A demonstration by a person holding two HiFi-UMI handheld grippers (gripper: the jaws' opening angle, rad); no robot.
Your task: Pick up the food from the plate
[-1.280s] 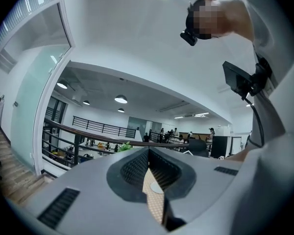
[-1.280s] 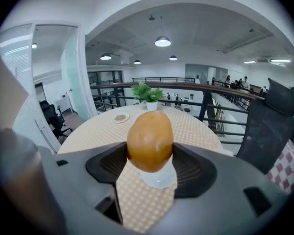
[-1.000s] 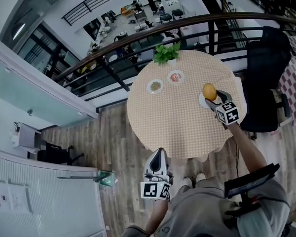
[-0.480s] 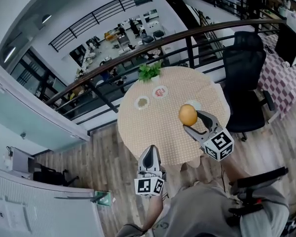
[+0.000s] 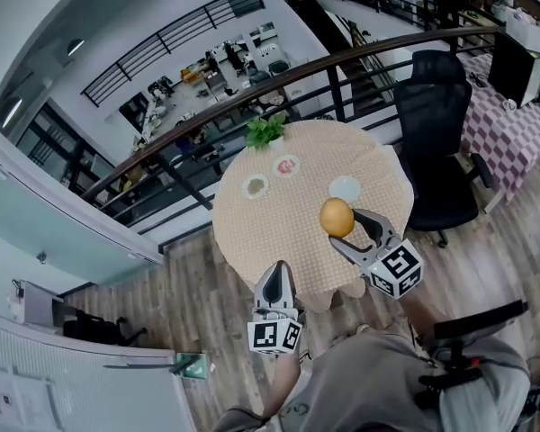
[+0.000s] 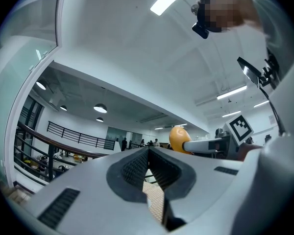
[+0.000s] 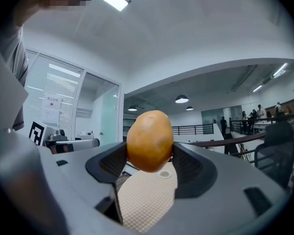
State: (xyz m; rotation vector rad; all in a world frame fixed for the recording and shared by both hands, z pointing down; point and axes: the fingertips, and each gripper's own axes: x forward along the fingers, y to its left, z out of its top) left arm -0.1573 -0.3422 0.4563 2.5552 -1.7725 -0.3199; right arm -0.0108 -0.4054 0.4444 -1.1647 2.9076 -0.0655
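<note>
Nearest the camera, the left gripper (image 5: 278, 272) is held low in front of the person's body, just short of the near edge of the table (image 5: 252, 232). In the left gripper view its jaws are pressed together at the tips with nothing between them (image 6: 148, 153).

The right gripper (image 5: 343, 227) is held out over the near right part of the table, with its marker cube (image 5: 396, 271) toward the person. Its jaws stand wide and clamp the potato (image 5: 337, 216) from both sides. The right gripper view confirms this: the pads (image 7: 113, 163) bear on the flanks of the potato (image 7: 150, 141), which sits upright between them, clear of the tabletop, with the checked cloth visible below. The left gripper view also shows the potato (image 6: 178, 137) at the tip of the other tool.

The white plate (image 5: 346, 188) lies on the cloth just beyond the potato, apart from it. Further across the table are two small dishes: one with pale contents (image 5: 256, 185) and one with reddish contents (image 5: 287, 165), side by side. A green plant (image 5: 265, 130) stands at the far edge.

Beyond the table runs a dark railing (image 5: 207, 124) above a lower floor. A black office chair (image 5: 436, 138) stands to the right of the table.
</note>
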